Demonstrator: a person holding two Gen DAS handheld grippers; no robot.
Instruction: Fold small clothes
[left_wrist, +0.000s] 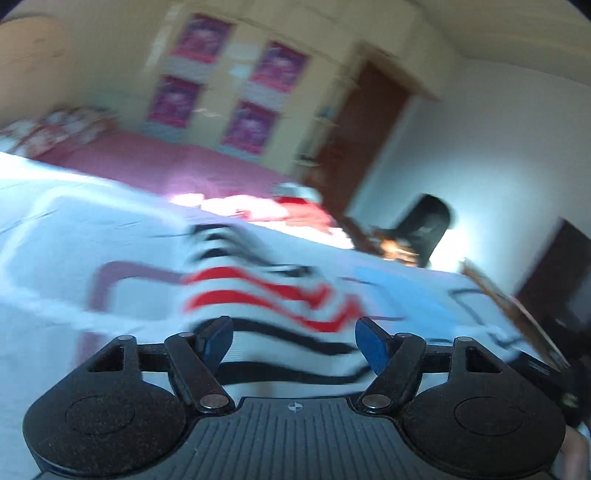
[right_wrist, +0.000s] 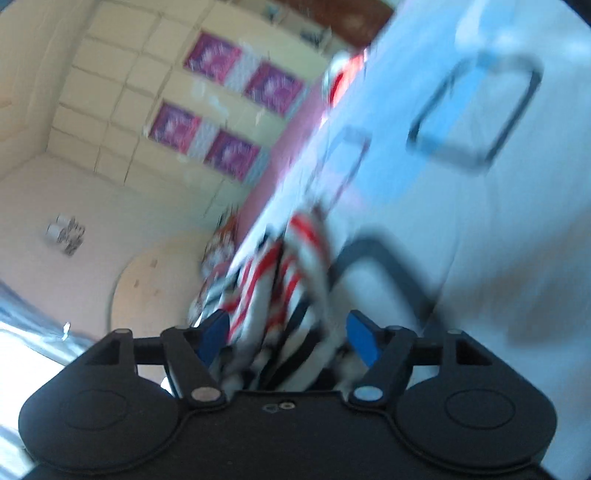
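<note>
A bed covered by a pale blue-white sheet printed with dark rounded rectangles (left_wrist: 66, 236) filled the lower half of the left wrist view and the right side of the right wrist view. Behind it, at upper centre in both blurred pictures, stood a cream wardrobe with four pink-purple panels (left_wrist: 229, 85), and a brown wooden door (left_wrist: 365, 136) showed at upper right of the left view.

The small white knitted garment with red and black stripes (left_wrist: 273, 310) lay rumpled on the sheet at centre of the left view, just ahead of the left gripper (left_wrist: 293, 341). That gripper's jaws stood spread, its blue pads (left_wrist: 371, 343) clear of the cloth on either side.

In the right wrist view the same striped garment (right_wrist: 280, 280) was bunched at lower centre, its folds running down between the fingers of the right gripper (right_wrist: 284, 339). Those jaws also stood spread, with cloth between the pads but no visible pinch.

The garment looked light, soft and limp, likely to sag and bunch when lifted and hardly fragile. A hem edge or corner would probably give the surest hold, with both grippers taking opposite corners to keep it flat.
</note>
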